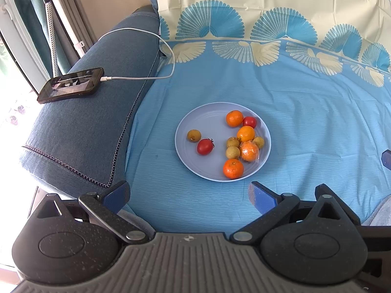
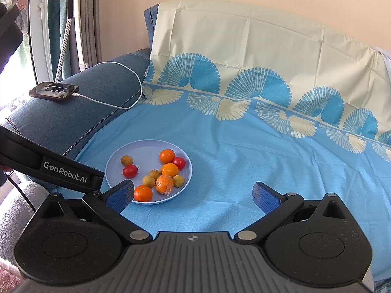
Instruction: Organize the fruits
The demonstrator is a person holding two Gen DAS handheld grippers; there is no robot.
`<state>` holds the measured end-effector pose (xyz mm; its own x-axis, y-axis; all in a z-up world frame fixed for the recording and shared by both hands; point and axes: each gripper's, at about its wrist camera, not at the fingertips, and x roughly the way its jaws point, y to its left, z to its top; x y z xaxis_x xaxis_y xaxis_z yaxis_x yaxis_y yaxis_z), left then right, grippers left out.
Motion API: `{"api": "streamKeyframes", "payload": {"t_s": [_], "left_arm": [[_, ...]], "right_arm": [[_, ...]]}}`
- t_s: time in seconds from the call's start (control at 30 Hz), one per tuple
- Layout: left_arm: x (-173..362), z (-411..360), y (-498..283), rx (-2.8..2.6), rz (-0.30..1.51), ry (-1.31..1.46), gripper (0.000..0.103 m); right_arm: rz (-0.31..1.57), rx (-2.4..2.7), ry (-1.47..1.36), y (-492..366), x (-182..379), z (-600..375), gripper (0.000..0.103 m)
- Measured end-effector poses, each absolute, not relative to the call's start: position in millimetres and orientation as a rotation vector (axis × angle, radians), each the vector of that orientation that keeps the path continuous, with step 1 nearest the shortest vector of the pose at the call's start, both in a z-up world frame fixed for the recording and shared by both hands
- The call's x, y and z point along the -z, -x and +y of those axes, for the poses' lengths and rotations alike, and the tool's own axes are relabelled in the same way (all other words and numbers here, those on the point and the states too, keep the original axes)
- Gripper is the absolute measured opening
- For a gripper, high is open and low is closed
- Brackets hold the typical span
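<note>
Both grippers are spread wide and hold nothing: my left gripper point(image 1: 189, 196) hovers over the blue cloth point(image 1: 305, 122) just short of the plate point(image 1: 195, 119), and my right gripper point(image 2: 193, 195) hangs above the same cloth, its left finger point(image 2: 119, 194) overlapping the plate's near rim in view. On the side of the left gripper, seen from my right wrist, white lettering reads "GenRobot.AI" point(image 2: 65, 172). The pale blue plate rests on the cloth and carries all the fruit: four oranges, one of them the wrapped orange point(image 1: 249, 151), two red tomatoes, one being the near tomato point(image 1: 204, 146), and four small brown fruits. A phone point(image 1: 70, 85) lies on the sofa arm point(image 1: 80, 134), cable plugged in.
</note>
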<state>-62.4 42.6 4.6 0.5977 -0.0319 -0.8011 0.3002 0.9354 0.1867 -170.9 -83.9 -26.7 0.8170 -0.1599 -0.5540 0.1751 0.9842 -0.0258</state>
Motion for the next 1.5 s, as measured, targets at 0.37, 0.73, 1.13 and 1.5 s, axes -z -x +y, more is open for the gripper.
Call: {"api": "streamKeyframes", "payload": {"t_s": [0.37, 0.73, 1.13, 1.5], "left_arm": [[-3.6, 42.3, 62.5, 0.194, 0.914, -0.320, 0.103], [-1.7, 45.0, 62.7, 0.190, 0.917, -0.323, 0.103], [-1.3, 43.8, 62.7, 0.188, 0.921, -0.330, 0.103], [1.2, 43.5, 62.0, 0.183, 0.926, -0.330, 0.103]], "right_arm": [[0.588, 0.179, -0.027, 171.0, 26.7, -83.8, 0.102], [0.588, 0.178, -0.026, 171.1, 26.9, -84.3, 0.102], [0.589, 0.178, -0.026, 170.9, 26.4, -84.6, 0.102], [0.589, 0.178, -0.026, 171.0, 26.4, -84.9, 0.102]]}}
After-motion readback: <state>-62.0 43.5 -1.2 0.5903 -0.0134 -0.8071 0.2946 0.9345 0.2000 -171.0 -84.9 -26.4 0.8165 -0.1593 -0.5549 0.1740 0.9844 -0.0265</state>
